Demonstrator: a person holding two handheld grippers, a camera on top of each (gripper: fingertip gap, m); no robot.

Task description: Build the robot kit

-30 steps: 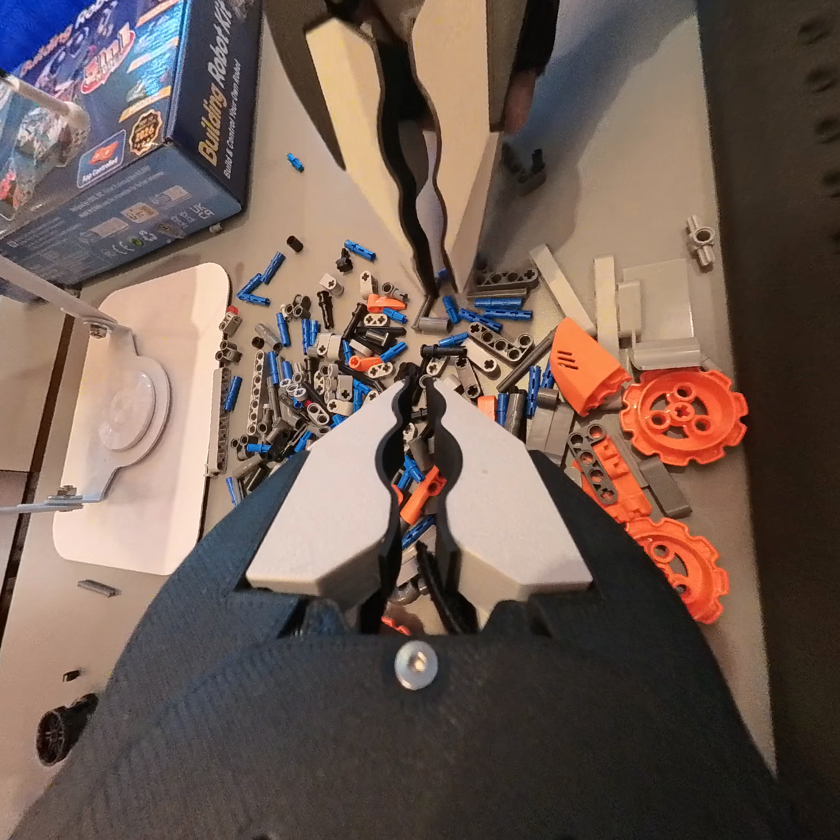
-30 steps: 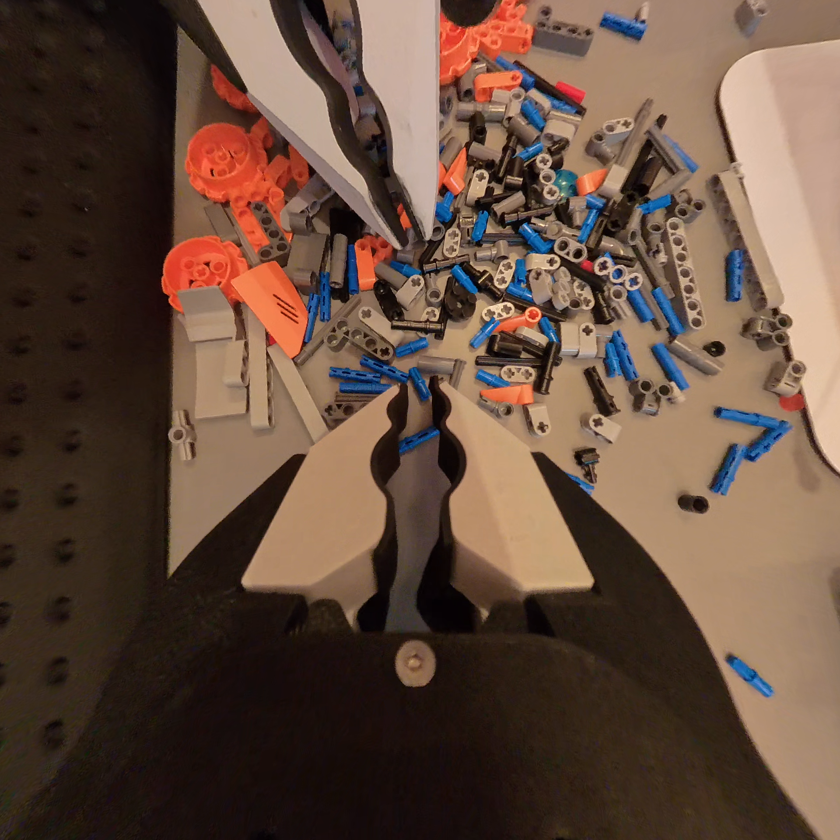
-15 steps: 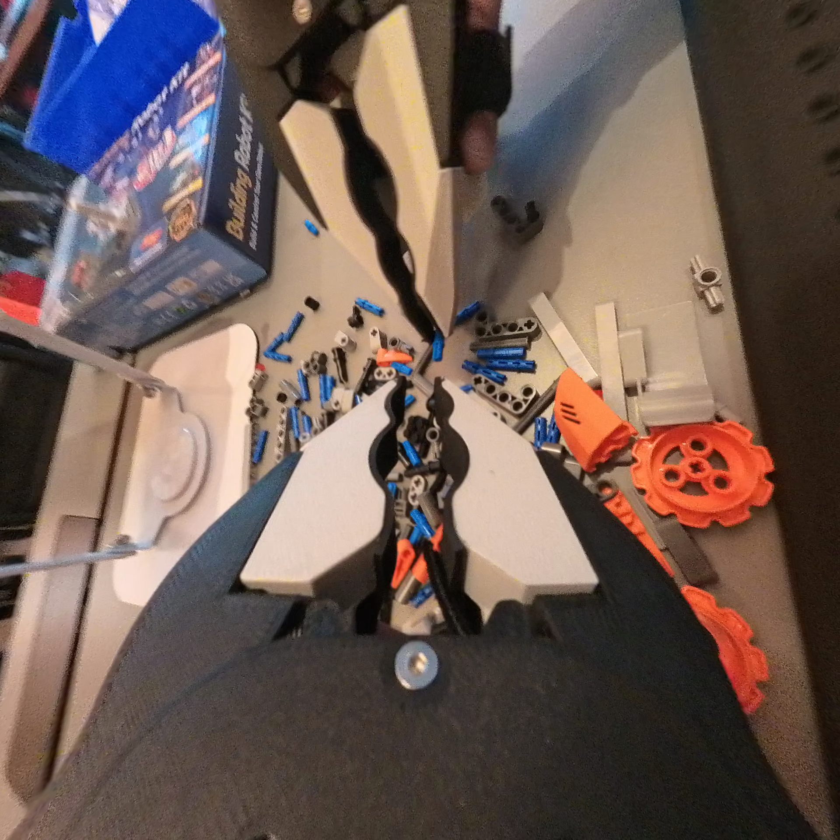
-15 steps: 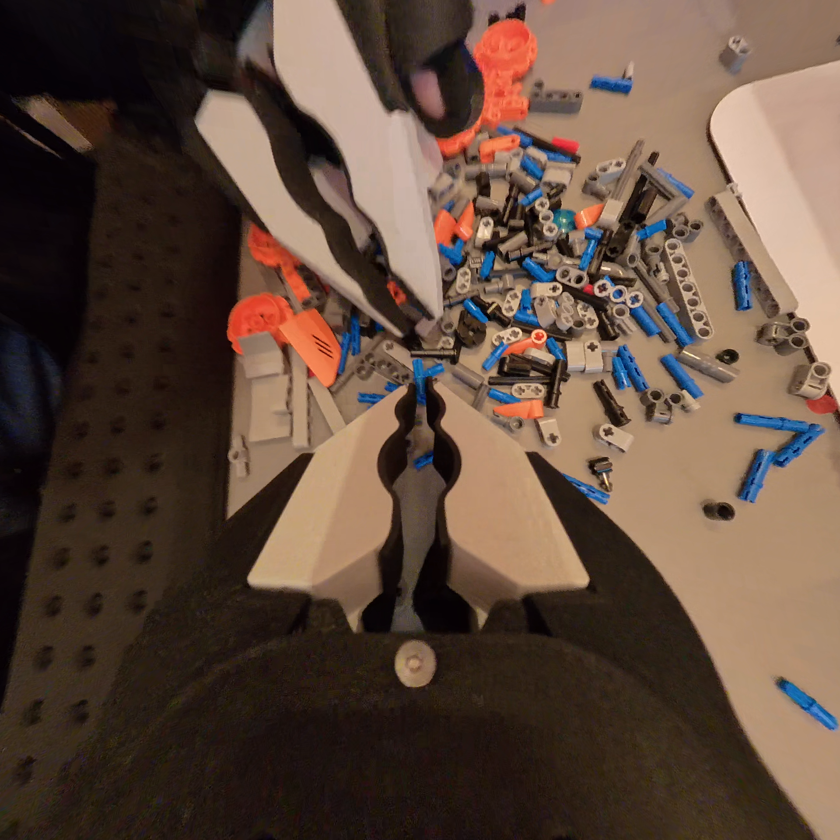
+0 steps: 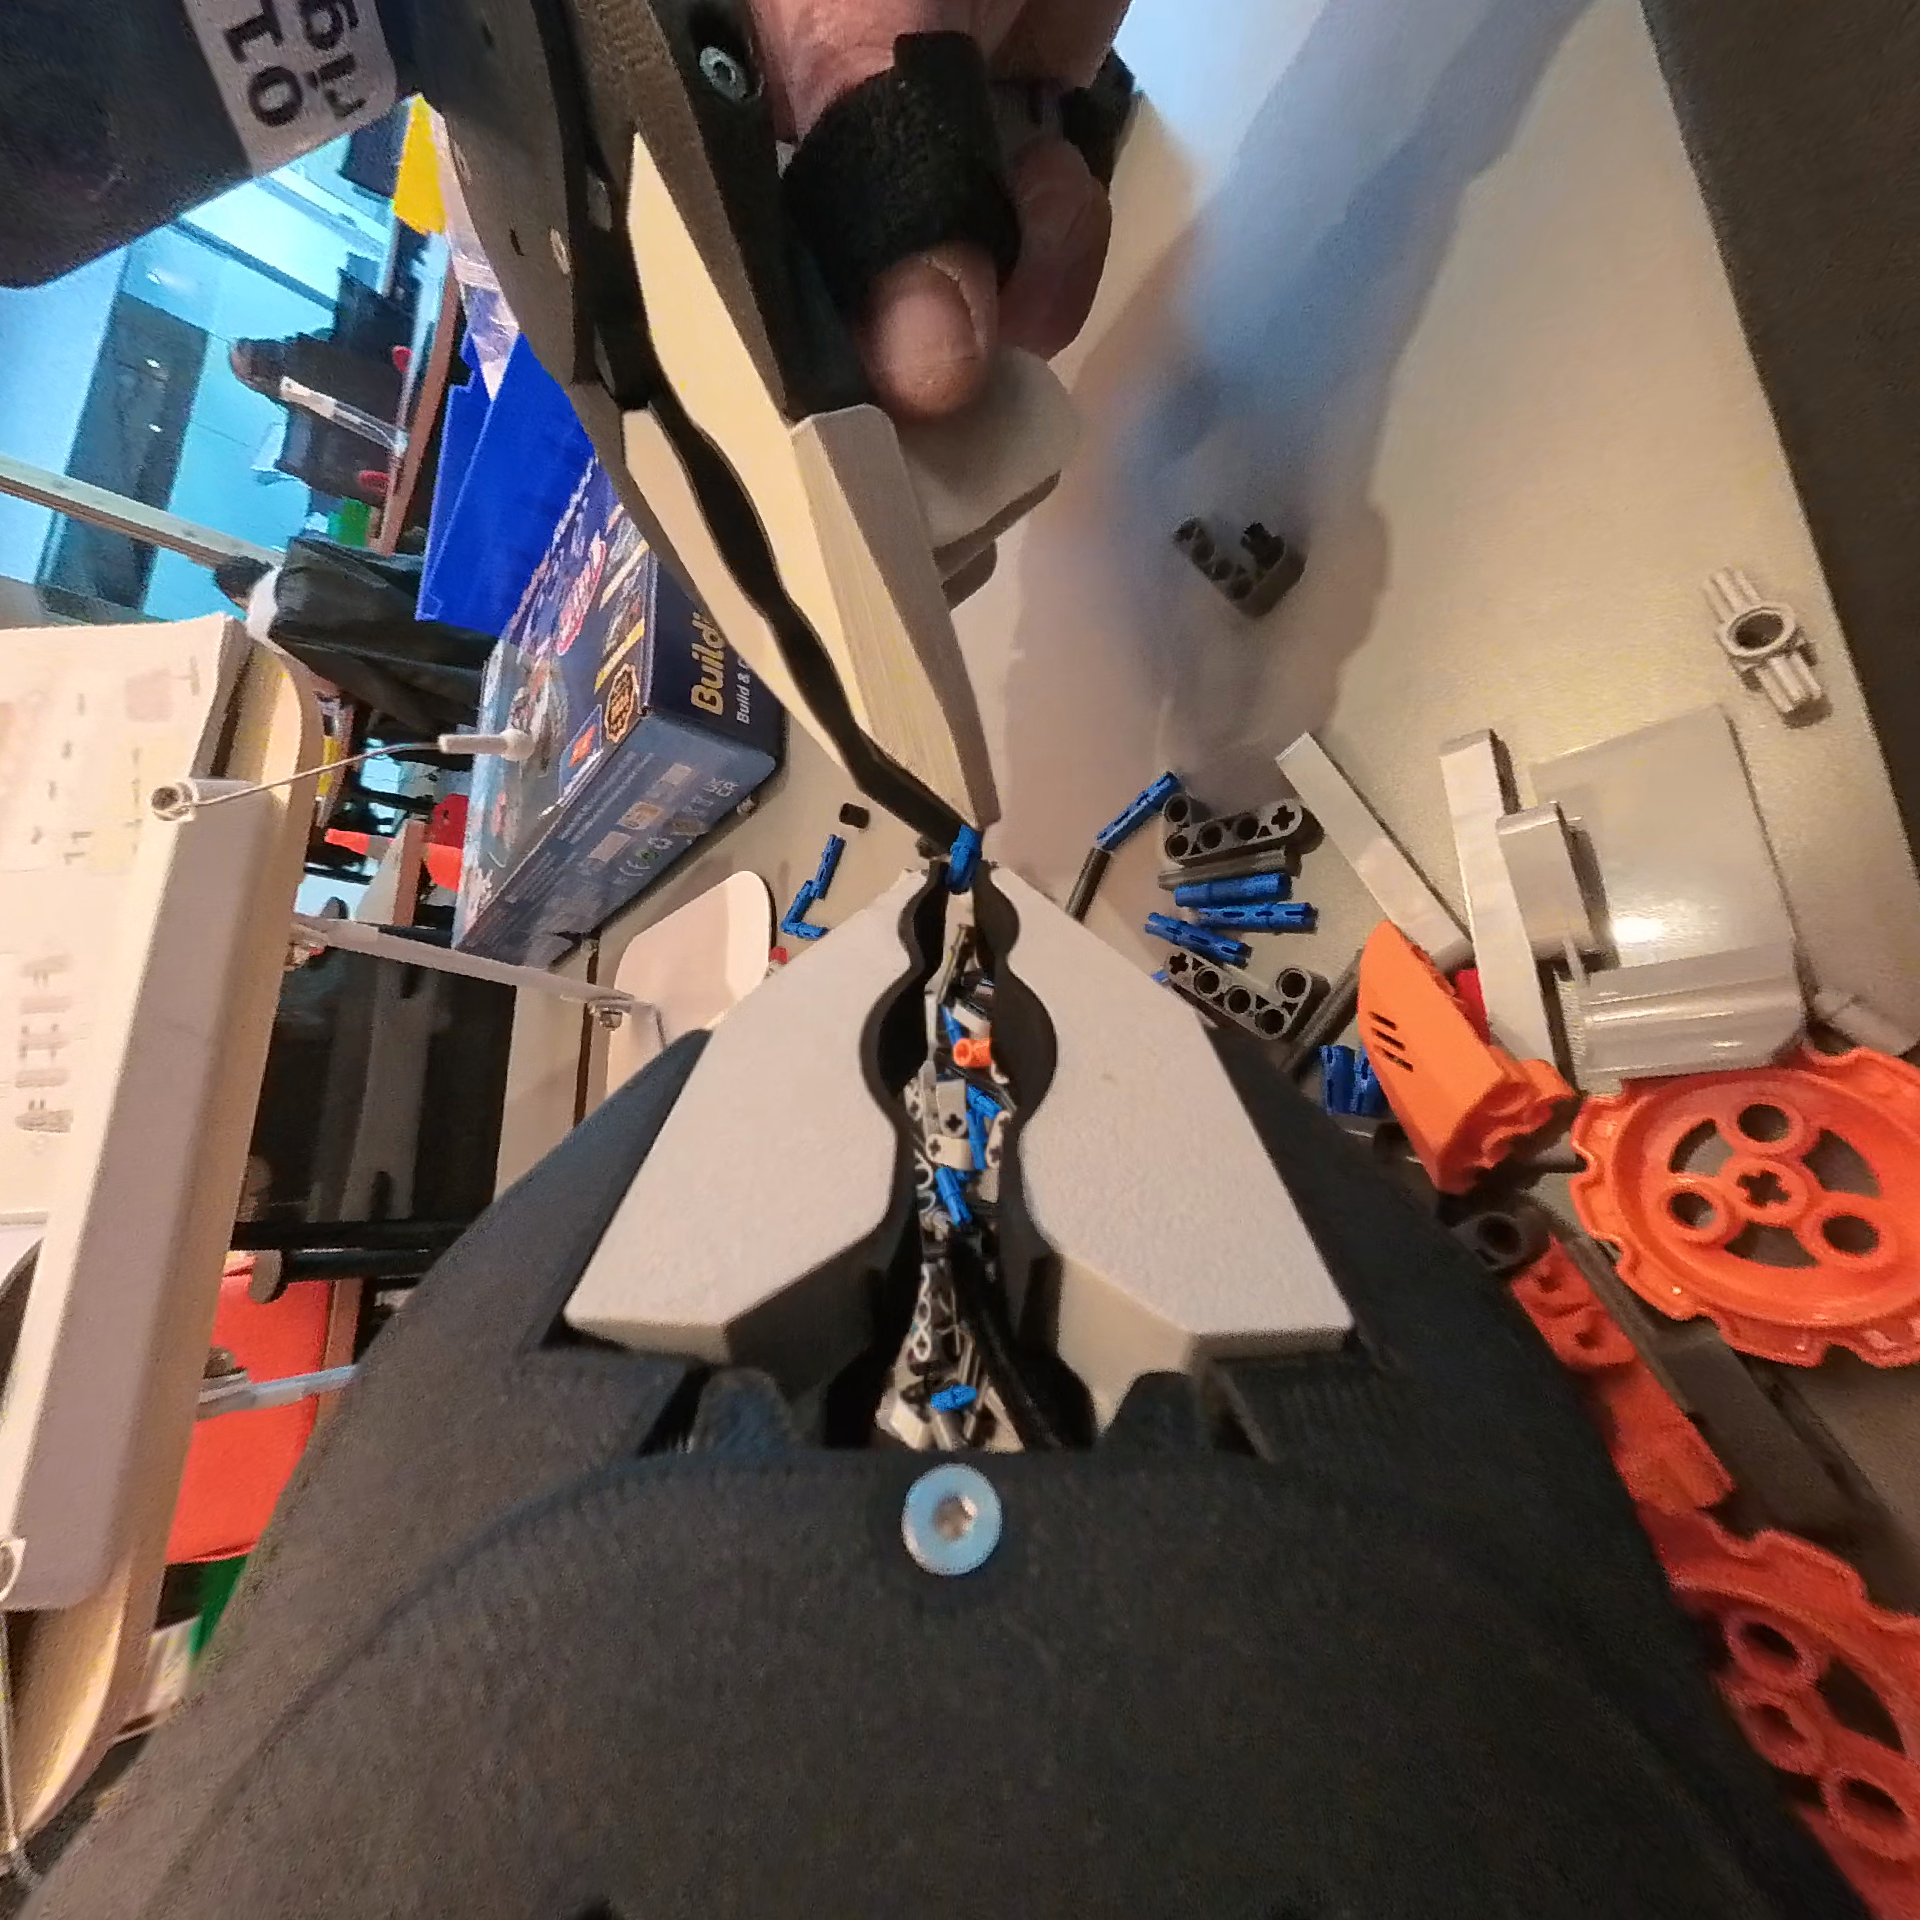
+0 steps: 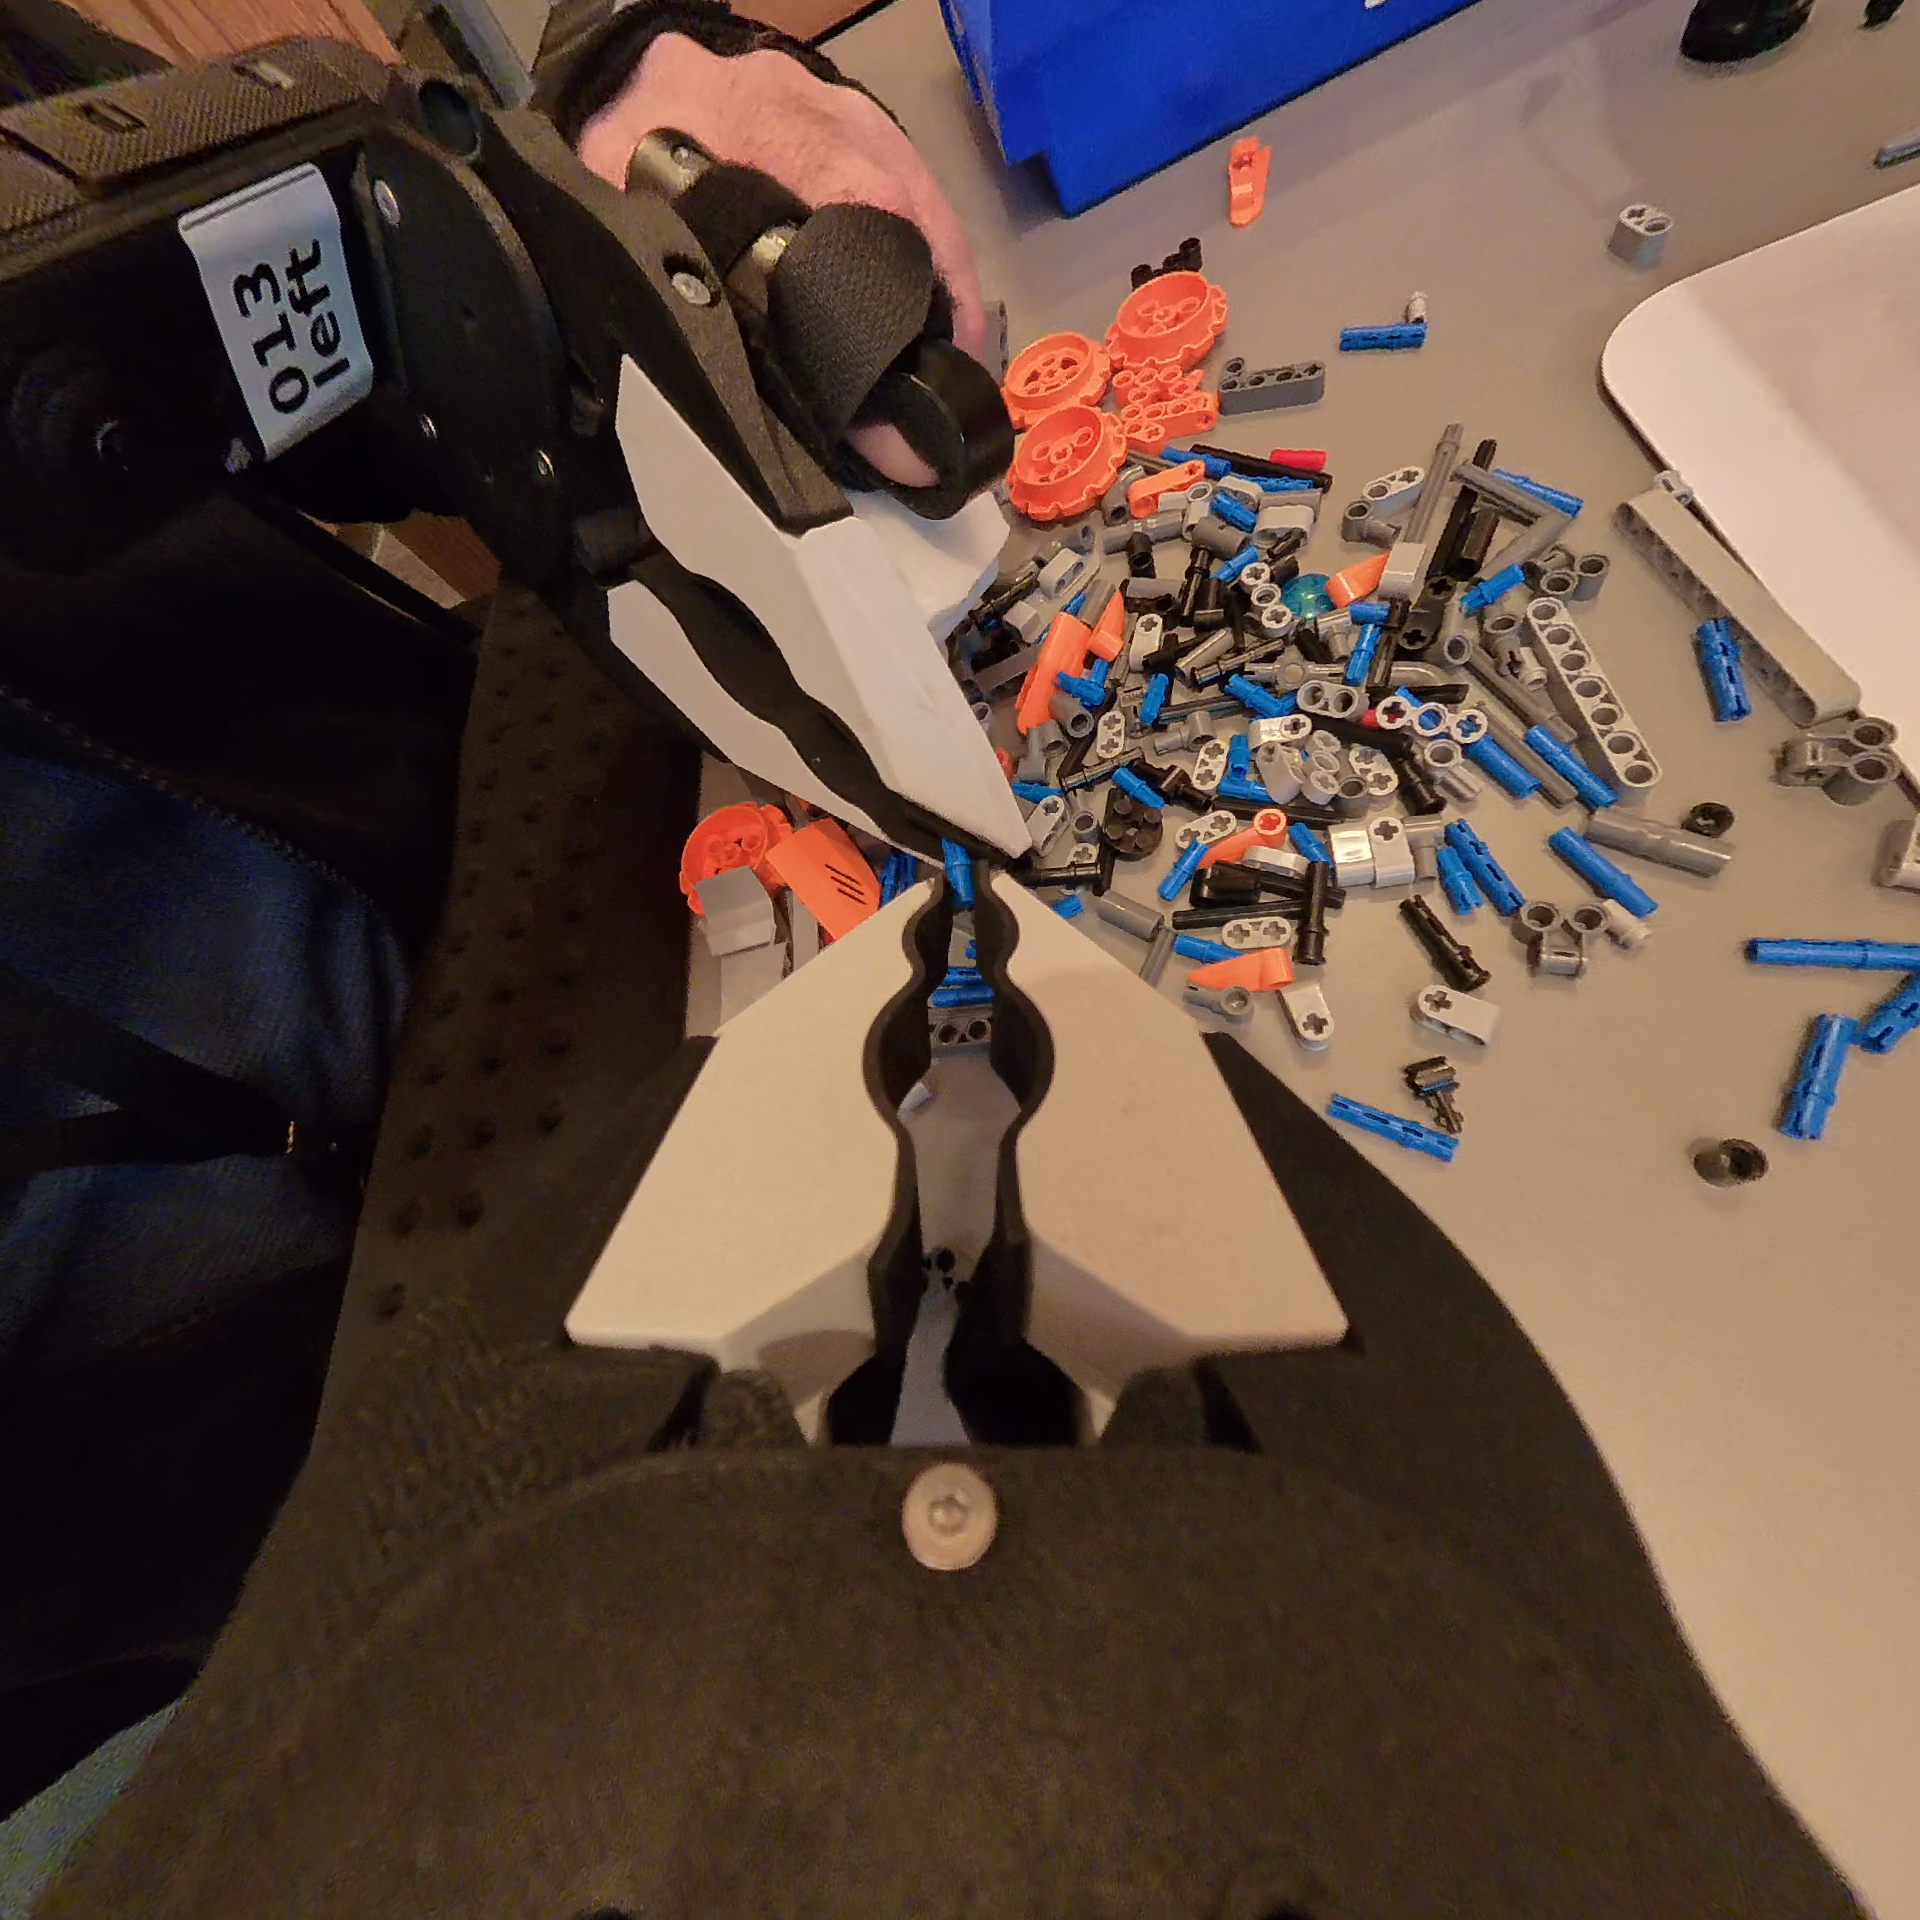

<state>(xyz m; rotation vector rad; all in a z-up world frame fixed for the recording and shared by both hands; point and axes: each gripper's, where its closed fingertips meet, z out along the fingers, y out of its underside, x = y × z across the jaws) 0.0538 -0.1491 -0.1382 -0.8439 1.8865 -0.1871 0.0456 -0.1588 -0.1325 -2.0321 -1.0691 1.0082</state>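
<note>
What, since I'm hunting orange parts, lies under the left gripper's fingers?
Through the gap between the fingers: blue pins, grey connectors and one small orange piece. The fingers and black body cover the rest.

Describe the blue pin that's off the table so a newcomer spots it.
On the grey table sits a pile of blue, grey and orange parts; at its near edge the left gripper and right gripper meet tip to tip. The pin is pinched between their fingers: the only blue one lifted, while the rest lie flat.
</note>
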